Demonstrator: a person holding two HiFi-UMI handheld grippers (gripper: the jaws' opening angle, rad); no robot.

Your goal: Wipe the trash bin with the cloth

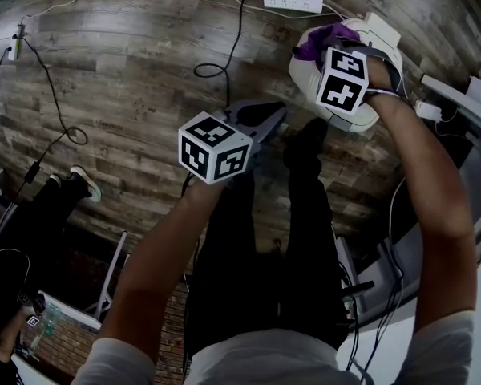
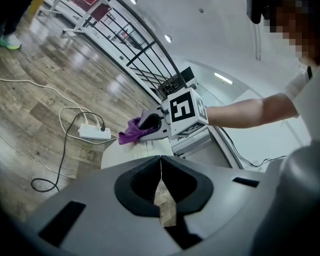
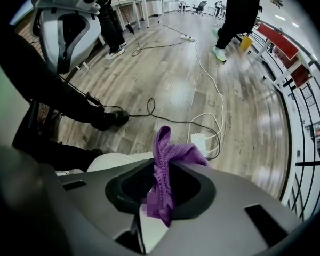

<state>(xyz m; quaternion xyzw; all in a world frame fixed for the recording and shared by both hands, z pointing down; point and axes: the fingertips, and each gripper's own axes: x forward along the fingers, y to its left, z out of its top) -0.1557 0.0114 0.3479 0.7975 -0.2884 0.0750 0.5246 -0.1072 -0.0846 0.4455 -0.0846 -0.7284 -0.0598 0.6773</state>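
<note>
Nearest the lens in the head view, my left gripper (image 1: 260,120) is carried over the wooden floor (image 1: 128,79), in front of my dark trouser legs (image 1: 305,239), with its marker cube (image 1: 214,147) uppermost. Seen in the left gripper view, this gripper (image 2: 161,160) has both jaws brought together along a single seam and nothing is held between them. It stands apart from the trash bin (image 1: 361,121), which lies further right.

My right gripper (image 1: 325,45) reaches over the white trash bin and is closed on the purple cloth (image 1: 314,42). Seen in the right gripper view, the cloth (image 3: 168,153) is pinched between the jaws of the right gripper (image 3: 162,170): one fold rises above them and the rest hangs below, over the pale top of the trash bin (image 3: 109,160). Seen from the left gripper view, the cloth (image 2: 130,131) lies against the upper edge of the trash bin (image 2: 125,152), just ahead of the right gripper (image 2: 149,124).

Beyond the bin, a white power strip (image 1: 293,0) rests on the floor, with a black cable (image 1: 224,62) looping from it
</note>
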